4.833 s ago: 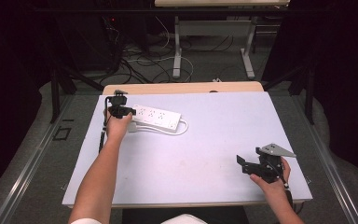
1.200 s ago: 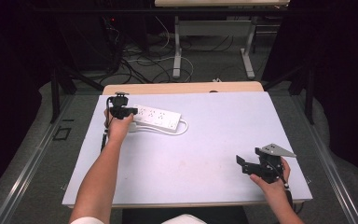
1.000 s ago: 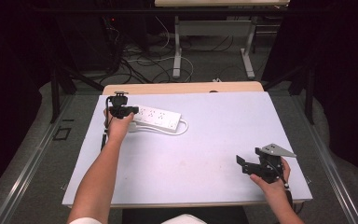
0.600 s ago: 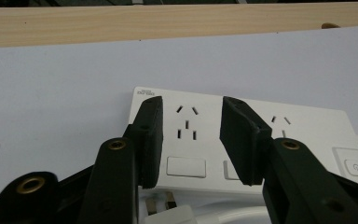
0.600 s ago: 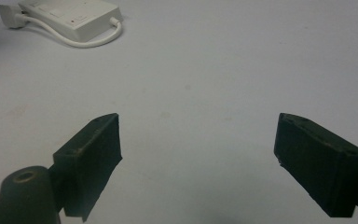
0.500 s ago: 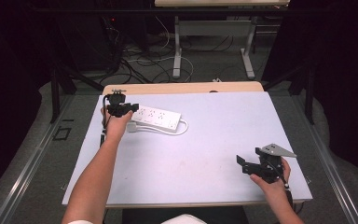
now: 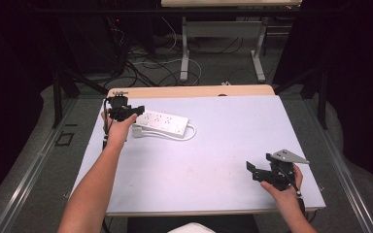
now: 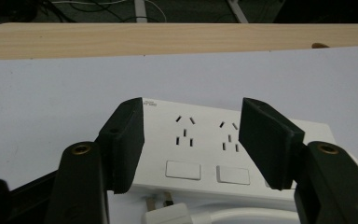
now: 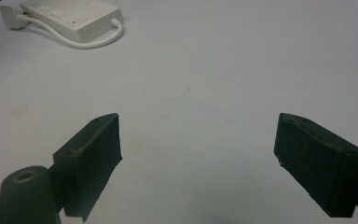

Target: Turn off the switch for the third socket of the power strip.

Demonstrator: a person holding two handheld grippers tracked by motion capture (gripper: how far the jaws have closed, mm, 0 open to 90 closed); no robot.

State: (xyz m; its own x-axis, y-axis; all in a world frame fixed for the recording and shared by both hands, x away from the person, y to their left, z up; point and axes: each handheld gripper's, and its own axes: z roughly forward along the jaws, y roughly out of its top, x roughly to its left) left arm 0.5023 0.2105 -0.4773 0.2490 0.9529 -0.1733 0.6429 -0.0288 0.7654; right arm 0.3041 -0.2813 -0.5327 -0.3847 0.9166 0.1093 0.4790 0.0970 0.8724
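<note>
A white power strip (image 7: 165, 124) is laid flat on the pale table (image 7: 213, 145) near its far-left corner, long side running roughly left to right in the high view. Its white cord (image 7: 187, 136) is looped back along the near edge of the strip, and the white plug (image 8: 172, 212) is parked just beside the strip's left end — prongs can be made out in the left gripper view, pointing at the strip body. Two sets of socket holes and two rectangular rocker switches can be seen on the top face in that view.

The left gripper (image 7: 124, 111) is held at the strip's left end, carried by the left hand (image 7: 116, 128). In its own view the jaws are spread moderately wide with the strip's top face seen between them — nothing is clamped. Whether the jaw pads are touching the strip or hovering just above it can't be told from these angles.

The right gripper (image 7: 267, 172) is kept well apart from all that, near the table's front-right corner, gripped by the right hand (image 7: 284, 191), with the grey three-cornered plate (image 7: 289, 156) on top. Its jaws are opened wide over bare tabletop, nothing between them; the power strip is caught far off in the top-left of the right gripper view.
</note>
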